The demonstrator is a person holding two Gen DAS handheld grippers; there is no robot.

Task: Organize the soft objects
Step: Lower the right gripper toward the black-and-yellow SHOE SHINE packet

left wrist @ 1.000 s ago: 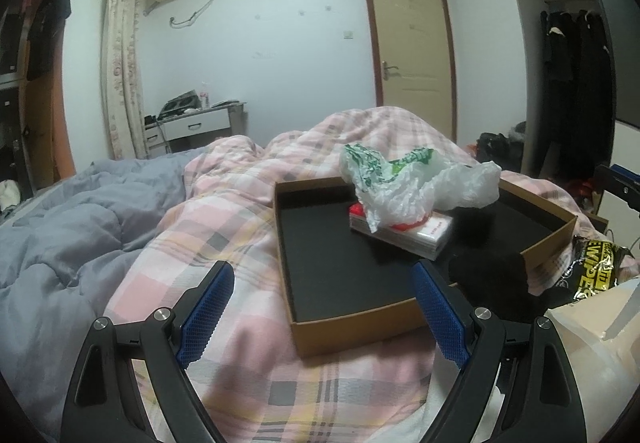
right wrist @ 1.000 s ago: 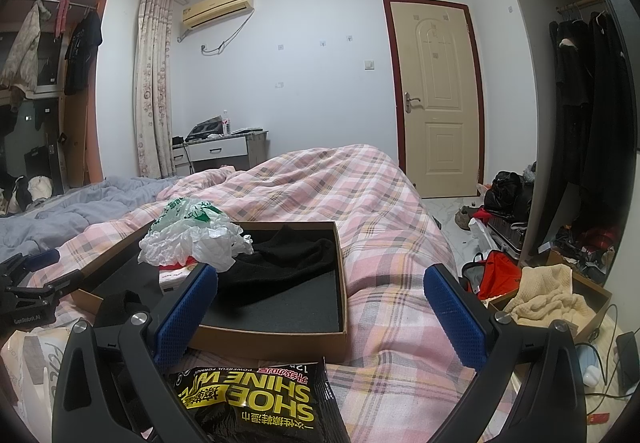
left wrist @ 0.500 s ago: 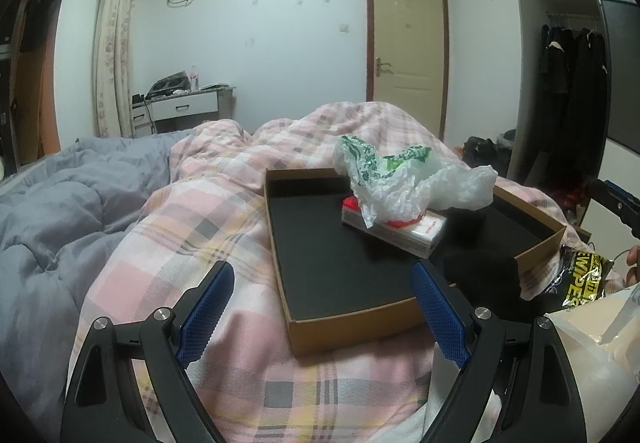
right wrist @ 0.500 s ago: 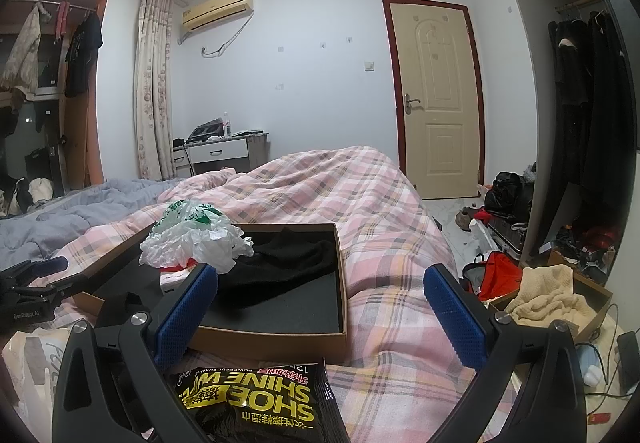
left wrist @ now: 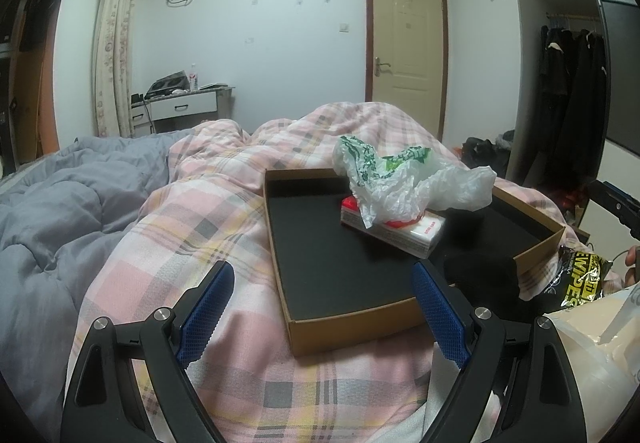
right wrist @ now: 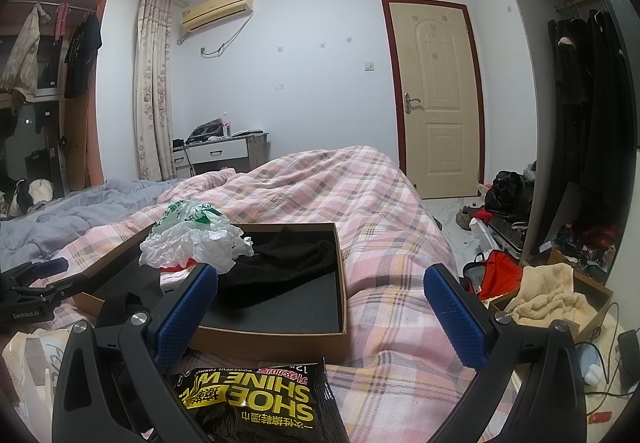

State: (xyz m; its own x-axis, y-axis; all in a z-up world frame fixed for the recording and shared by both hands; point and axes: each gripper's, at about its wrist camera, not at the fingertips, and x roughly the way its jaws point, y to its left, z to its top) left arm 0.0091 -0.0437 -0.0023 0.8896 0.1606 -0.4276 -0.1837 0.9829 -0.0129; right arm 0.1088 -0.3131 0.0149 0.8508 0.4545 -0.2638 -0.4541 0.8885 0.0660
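- While both claws hang spread wide with nothing between the pads, 3 items already sit in the box: a crumpled bag, a tissue pack under it, and a black cloth.
- Left claw hovers just short of the box's near wall, with the bag and pack ahead and slightly right of it; its jaws are fully apart and empty.
- Right claw is likewise gaping and empty, with the box ahead and left of it, the black cloth just beyond its left pad, and the wipes pack lying on the quilt directly below, outside the box.
- By my reading the task is partway done: the wipes pack seems the likeliest item left, and a pale bag lies to the right of the left claw, also outside the box.
- Whether the black cloth hanging over the box's near right corner counts as stowed, I cannot tell.
- Compared with 1 second ago, the left view has swung left and levelled, so the box sits further right in frame; the right view is almost unchanged, and no item has moved.
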